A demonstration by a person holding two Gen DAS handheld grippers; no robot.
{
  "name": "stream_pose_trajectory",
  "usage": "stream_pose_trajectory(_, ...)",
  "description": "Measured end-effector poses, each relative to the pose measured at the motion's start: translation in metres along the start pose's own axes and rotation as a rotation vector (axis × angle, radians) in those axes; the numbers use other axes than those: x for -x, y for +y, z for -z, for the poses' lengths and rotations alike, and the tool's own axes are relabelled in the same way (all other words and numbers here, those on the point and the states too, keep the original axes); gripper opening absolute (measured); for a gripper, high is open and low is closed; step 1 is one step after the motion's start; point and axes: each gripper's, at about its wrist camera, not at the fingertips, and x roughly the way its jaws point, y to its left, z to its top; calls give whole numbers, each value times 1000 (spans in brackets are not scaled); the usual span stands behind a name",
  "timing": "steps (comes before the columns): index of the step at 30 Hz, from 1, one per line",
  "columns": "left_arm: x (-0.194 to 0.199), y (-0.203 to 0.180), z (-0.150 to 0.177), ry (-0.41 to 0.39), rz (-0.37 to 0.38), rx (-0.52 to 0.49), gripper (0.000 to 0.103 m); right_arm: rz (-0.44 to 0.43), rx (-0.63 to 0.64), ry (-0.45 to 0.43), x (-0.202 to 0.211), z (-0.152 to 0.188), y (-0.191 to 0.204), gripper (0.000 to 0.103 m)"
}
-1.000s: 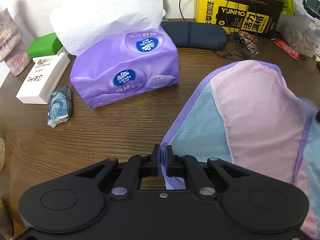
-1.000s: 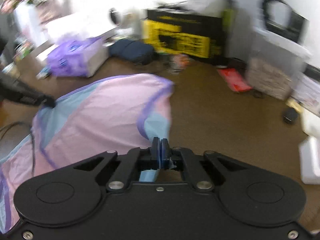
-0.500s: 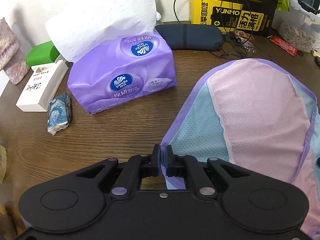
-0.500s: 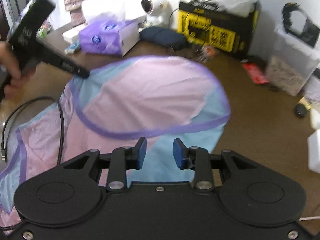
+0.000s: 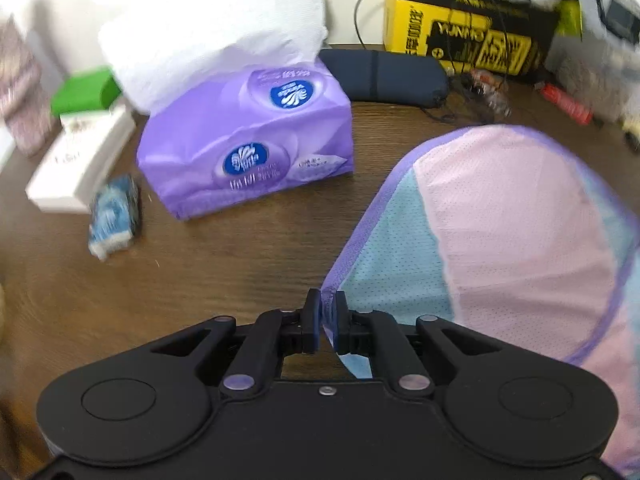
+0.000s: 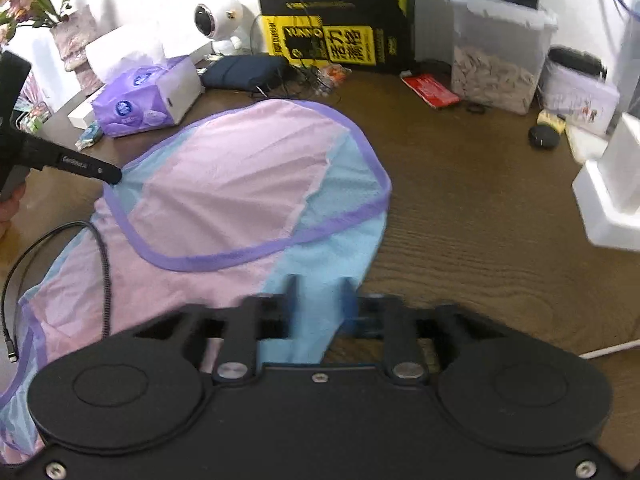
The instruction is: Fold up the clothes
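A pink, light-blue and purple-trimmed mesh garment (image 6: 240,184) lies folded over on the brown wooden table; it also shows in the left wrist view (image 5: 512,216). My left gripper (image 5: 328,312) is shut on the garment's purple-trimmed corner, low over the table. In the right wrist view that gripper (image 6: 114,174) shows at the garment's left edge. My right gripper (image 6: 318,296) is open, its jaws apart above the garment's light-blue near edge, holding nothing.
A purple tissue pack (image 5: 244,148) stands beyond the left gripper, with a white box (image 5: 80,160) and small blue packet (image 5: 114,216) to its left. A dark pouch (image 5: 384,76), yellow-black box (image 6: 340,32), clear bin (image 6: 496,52) and white items (image 6: 612,188) line the back and right. A black cable (image 6: 104,264) lies over the garment.
My right gripper let go of the garment's corner, opened wider and pulled back. The folded flap now lies flat. My left gripper stays shut on its corner, shifted slightly.
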Motion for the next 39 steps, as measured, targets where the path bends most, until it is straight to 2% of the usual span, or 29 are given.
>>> stream_pose_trajectory(3,25,1,10,-41,41,-51,10,-104,80,-4,21,6,21,54)
stream_pose_trajectory(5,33,-2,19,-26,38,-68,12,-161,106,29,25,15,33,54)
stream_pose_trajectory(7,46,-6,39,-9,66,-67,12,-194,151,99,22,33,52,46)
stream_pose_trajectory(8,52,-8,53,2,78,-73,13,-189,164,114,22,39,57,39)
stream_pose_trajectory(9,57,-10,67,15,84,-87,13,-194,163,126,23,45,61,36)
stream_pose_trajectory(11,67,-13,97,51,90,-101,14,-215,147,152,26,59,68,36)
stream_pose_trajectory(13,73,-9,126,106,84,-77,16,-251,135,185,33,68,73,37)
stream_pose_trajectory(15,80,-5,148,127,91,-65,20,-290,136,216,42,74,78,40)
stream_pose_trajectory(17,86,-4,158,126,88,-68,35,-316,147,232,52,77,82,44)
stream_pose_trajectory(18,91,-3,163,127,90,-67,35,-327,154,237,57,79,85,45)
stream_pose_trajectory(20,103,0,166,96,96,-57,35,-314,152,199,70,79,87,45)
stream_pose_trajectory(22,138,12,165,-13,90,-16,35,-294,134,135,89,76,86,45)
stream_pose_trajectory(25,175,32,161,-90,64,10,38,-278,89,41,121,69,81,46)
stream_pose_trajectory(28,216,59,156,-148,36,9,42,-341,-9,-28,162,59,65,46)
stream_pose_trajectory(31,254,85,155,-210,22,21,52,-422,-89,-59,209,49,43,50)
stream_pose_trajectory(32,266,91,155,-235,15,26,56,-434,-95,-55,222,47,40,54)
stream_pose_trajectory(33,276,92,155,-252,6,23,57,-451,-94,-49,242,41,36,54)
stream_pose_trajectory(35,285,86,157,-274,-13,6,60,-539,-74,-78,298,32,29,55)
stream_pose_trajectory(37,292,73,165,-292,-28,-3,65,-595,-20,-92,343,31,24,66)
stream_pose_trajectory(38,291,63,172,-283,-26,2,66,-617,11,-95,365,31,21,76)
stream_pose_trajectory(39,290,56,178,-274,-23,6,66,-585,74,-80,390,35,19,82)
